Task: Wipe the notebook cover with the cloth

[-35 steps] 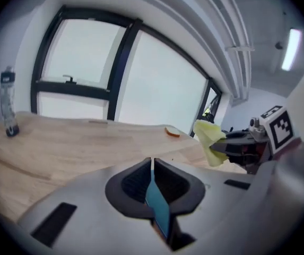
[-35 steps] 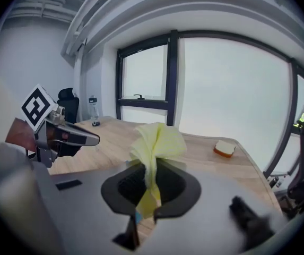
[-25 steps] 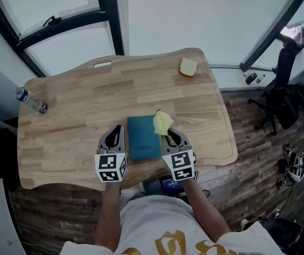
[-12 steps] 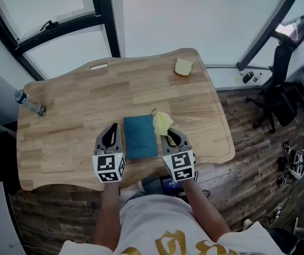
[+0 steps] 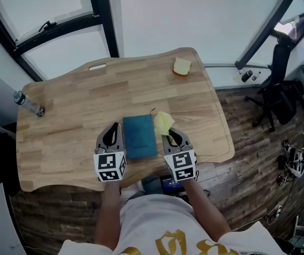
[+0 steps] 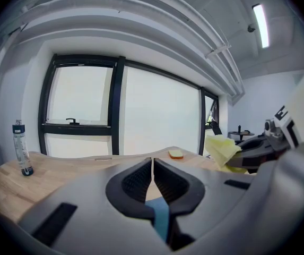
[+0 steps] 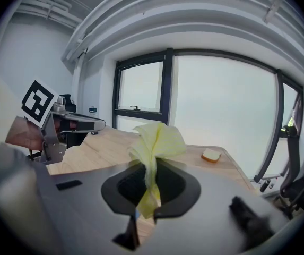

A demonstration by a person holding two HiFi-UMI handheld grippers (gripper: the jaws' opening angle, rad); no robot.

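A teal notebook [image 5: 139, 136] lies flat on the wooden table [image 5: 77, 110] near its front edge, between my two grippers. My right gripper [image 5: 171, 137] is shut on a yellow cloth [image 5: 164, 122], which bunches up beyond the jaws just right of the notebook's far right corner. In the right gripper view the cloth [image 7: 155, 147] stands up out of the closed jaws. My left gripper [image 5: 111, 135] sits just left of the notebook with its jaws closed and nothing between them. In the left gripper view the jaws [image 6: 153, 170] meet, and a strip of teal shows below them.
A clear bottle [image 5: 29, 103] lies at the table's far left edge. A yellow sponge [image 5: 181, 67] rests at the far right corner. An office chair [image 5: 279, 89] stands on the floor to the right. Windows line the wall behind the table.
Both grippers, the notebook and the cloth keep about the same places relative to each other; only the head view has shifted slightly.
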